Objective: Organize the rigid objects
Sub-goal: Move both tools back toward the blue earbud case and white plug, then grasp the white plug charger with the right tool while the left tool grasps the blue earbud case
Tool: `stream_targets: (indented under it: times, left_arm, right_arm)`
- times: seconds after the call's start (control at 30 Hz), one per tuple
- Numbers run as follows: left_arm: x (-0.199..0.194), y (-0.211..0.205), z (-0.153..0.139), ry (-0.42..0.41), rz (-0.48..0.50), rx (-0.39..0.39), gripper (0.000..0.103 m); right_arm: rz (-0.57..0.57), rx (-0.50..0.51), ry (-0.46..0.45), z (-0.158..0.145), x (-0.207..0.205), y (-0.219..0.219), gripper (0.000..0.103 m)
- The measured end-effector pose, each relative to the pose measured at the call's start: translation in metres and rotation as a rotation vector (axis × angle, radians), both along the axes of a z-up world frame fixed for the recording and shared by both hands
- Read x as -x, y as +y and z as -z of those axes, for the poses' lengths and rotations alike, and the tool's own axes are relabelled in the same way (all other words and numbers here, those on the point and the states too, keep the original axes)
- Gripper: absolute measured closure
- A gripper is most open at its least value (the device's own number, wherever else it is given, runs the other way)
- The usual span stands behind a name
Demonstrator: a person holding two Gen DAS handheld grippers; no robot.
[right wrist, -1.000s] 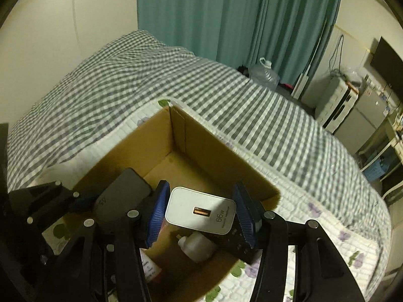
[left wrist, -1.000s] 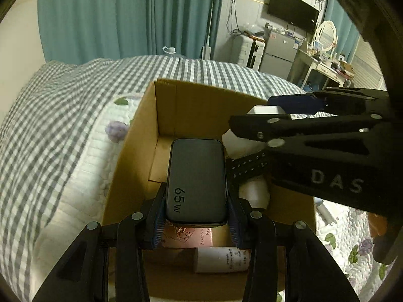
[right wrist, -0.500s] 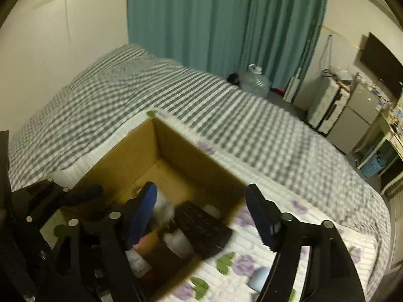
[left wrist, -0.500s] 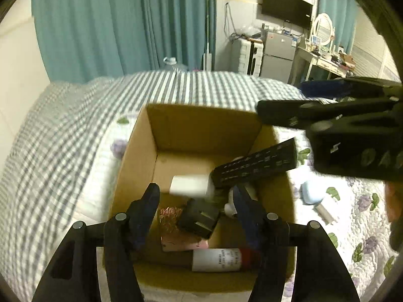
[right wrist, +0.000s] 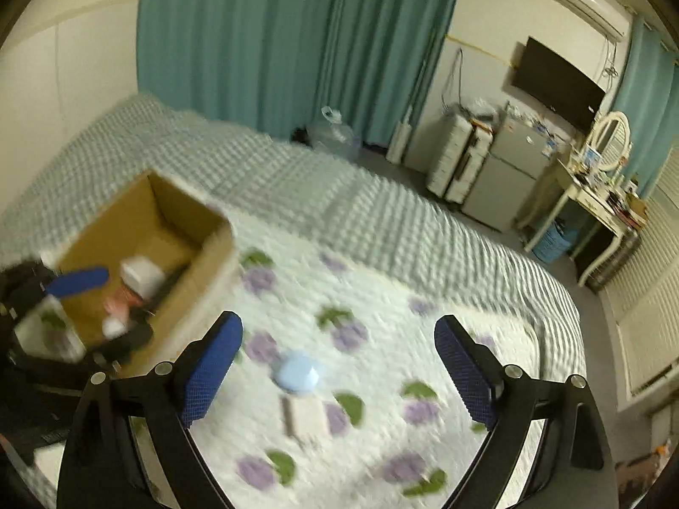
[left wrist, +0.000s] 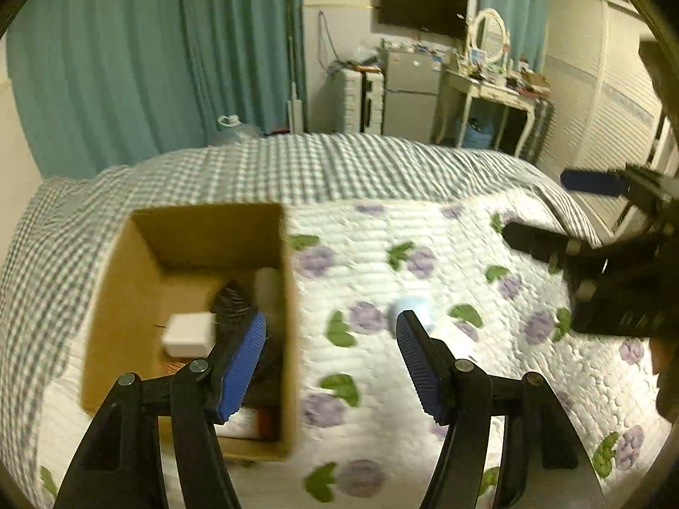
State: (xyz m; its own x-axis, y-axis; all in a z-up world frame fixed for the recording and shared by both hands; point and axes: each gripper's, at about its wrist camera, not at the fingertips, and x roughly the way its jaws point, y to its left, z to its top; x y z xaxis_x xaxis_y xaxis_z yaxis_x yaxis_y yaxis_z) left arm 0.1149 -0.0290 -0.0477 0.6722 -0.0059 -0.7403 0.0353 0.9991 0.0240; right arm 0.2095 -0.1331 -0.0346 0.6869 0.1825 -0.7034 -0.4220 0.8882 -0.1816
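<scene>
A cardboard box (left wrist: 293, 339) sits on the flowered quilt; it also shows in the right wrist view (right wrist: 212, 254). Inside lie a white charger (left wrist: 189, 333), a black remote (left wrist: 231, 305) and other items. The white charger also shows in the right wrist view (right wrist: 140, 273). My left gripper (left wrist: 331, 339) is open and empty, just right of the box. My right gripper (right wrist: 339, 348) is open and empty above a small light blue round object (right wrist: 297, 375) and a white flat object (right wrist: 305, 418) on the quilt. The blue object shows in the left wrist view (left wrist: 411, 307).
The quilt (right wrist: 382, 381) covers the bed, with a checked blanket (left wrist: 297, 165) behind. My right gripper shows at the right in the left wrist view (left wrist: 594, 246). Curtains, a fridge and a dressing table stand beyond the bed.
Both grippers opened and dropped the black and white chargers into the box. Both then swung right, away from the box, over the quilt.
</scene>
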Motion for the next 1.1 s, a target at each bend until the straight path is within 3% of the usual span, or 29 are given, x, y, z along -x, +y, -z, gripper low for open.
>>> stream_targets:
  times: [0.27,0.5,0.77,0.83,1.1]
  left_arm:
    - [-0.014,-0.037,0.050,0.109,0.011,-0.008,0.036]
    - [-0.024,-0.048,0.093,0.176,0.047,-0.041,0.036]
    - [-0.038,-0.040,0.125,0.232,0.015,-0.022,0.036]
    - [-0.040,-0.040,0.128,0.234,0.006,-0.045,0.037]
    - [-0.044,-0.040,0.131,0.246,-0.025,-0.068,0.038]
  right_arm:
    - [0.016,0.043,0.137,0.079,-0.005,-0.047,0.011]
    - [-0.045,0.052,0.222,0.130,-0.007,-0.045,0.015]
    - [-0.118,0.052,0.325,0.160,-0.018,-0.032,0.027]
    - [-0.151,0.077,0.355,0.170,-0.021,-0.023,0.039]
    - [-0.198,0.058,0.393,0.180,-0.028,-0.017,0.042]
